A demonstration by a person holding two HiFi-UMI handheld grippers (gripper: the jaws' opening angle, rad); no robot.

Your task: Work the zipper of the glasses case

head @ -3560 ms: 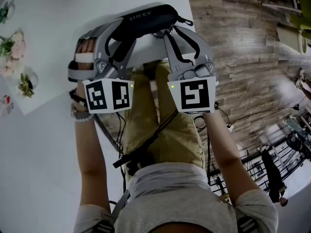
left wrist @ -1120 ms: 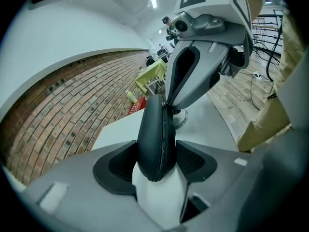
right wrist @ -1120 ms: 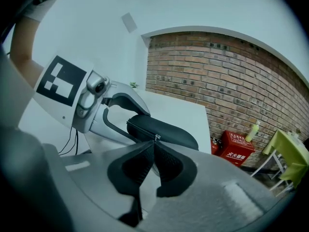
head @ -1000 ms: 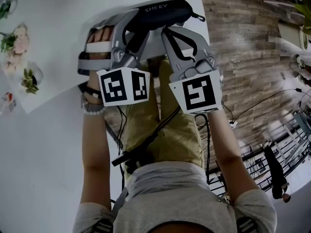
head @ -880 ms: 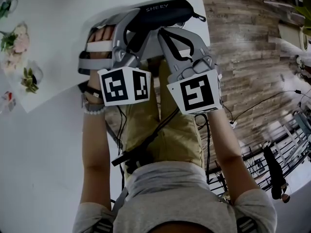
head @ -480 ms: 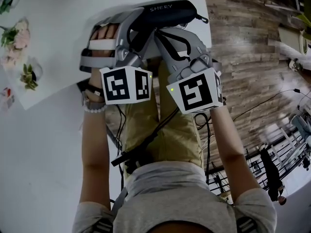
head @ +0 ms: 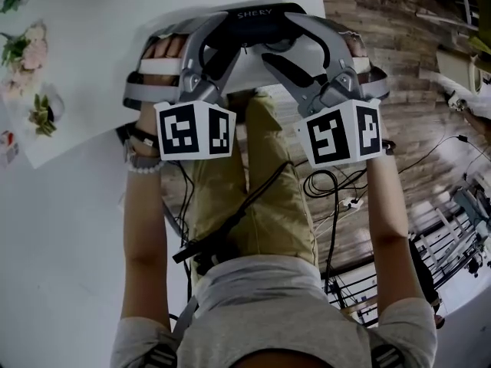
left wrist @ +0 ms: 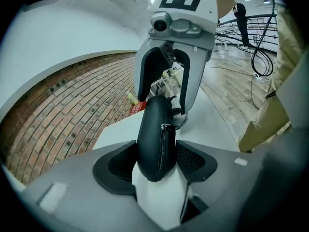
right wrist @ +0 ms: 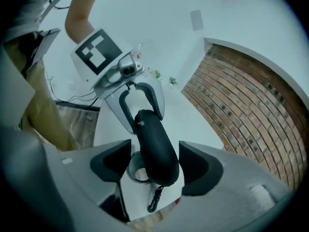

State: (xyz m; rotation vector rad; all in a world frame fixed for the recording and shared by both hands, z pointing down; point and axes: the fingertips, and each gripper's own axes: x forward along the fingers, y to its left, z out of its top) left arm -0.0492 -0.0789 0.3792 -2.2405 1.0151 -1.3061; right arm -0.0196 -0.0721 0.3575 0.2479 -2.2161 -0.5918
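Left hand-held gripper (left wrist: 155,161) clamped (apparently)

Head camera above, two gripper cameras face to face.
The head view looks steeply down on the bench (head: 100,60); each gripper view looks along its own jaws, close on the glasses case (head: 257,23) all three share.

Blk glasses case (head: 257,23); white table (head: 100,14); khaki trousers (head: 268,205); brown plank floor (head: 406,75).
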